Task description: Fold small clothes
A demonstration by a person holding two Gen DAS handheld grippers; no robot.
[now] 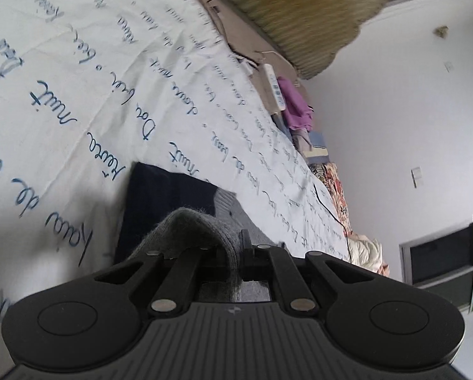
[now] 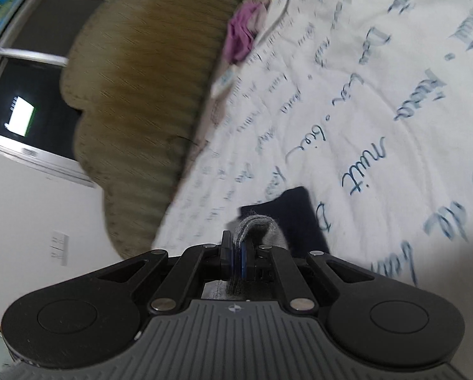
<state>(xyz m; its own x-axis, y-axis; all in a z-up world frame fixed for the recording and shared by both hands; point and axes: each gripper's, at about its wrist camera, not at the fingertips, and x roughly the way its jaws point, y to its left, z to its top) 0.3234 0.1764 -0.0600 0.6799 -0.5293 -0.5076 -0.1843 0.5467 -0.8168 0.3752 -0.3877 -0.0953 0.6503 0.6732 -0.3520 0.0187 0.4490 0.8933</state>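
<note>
A white bedsheet (image 1: 78,63) printed with blue cursive writing covered the bed, tilted steeply in both wrist views. Along its far edge stood a tan ribbed headboard (image 2: 135,95) with a scalloped outline. At its foot, on the bed's edge, lay a crumpled purple cloth (image 1: 295,103), with a white remote-like object (image 1: 273,85) just beside it; its details were too blurred to tell. Further along the same edge sat a floral patterned fabric (image 1: 334,186), and a thin black cable (image 1: 328,209) trailed across the sheet near it. Behind was a white wall (image 1: 410,110) with a light switch (image 1: 417,175), and a dark window (image 2: 21,88) with a pale frame.
</note>
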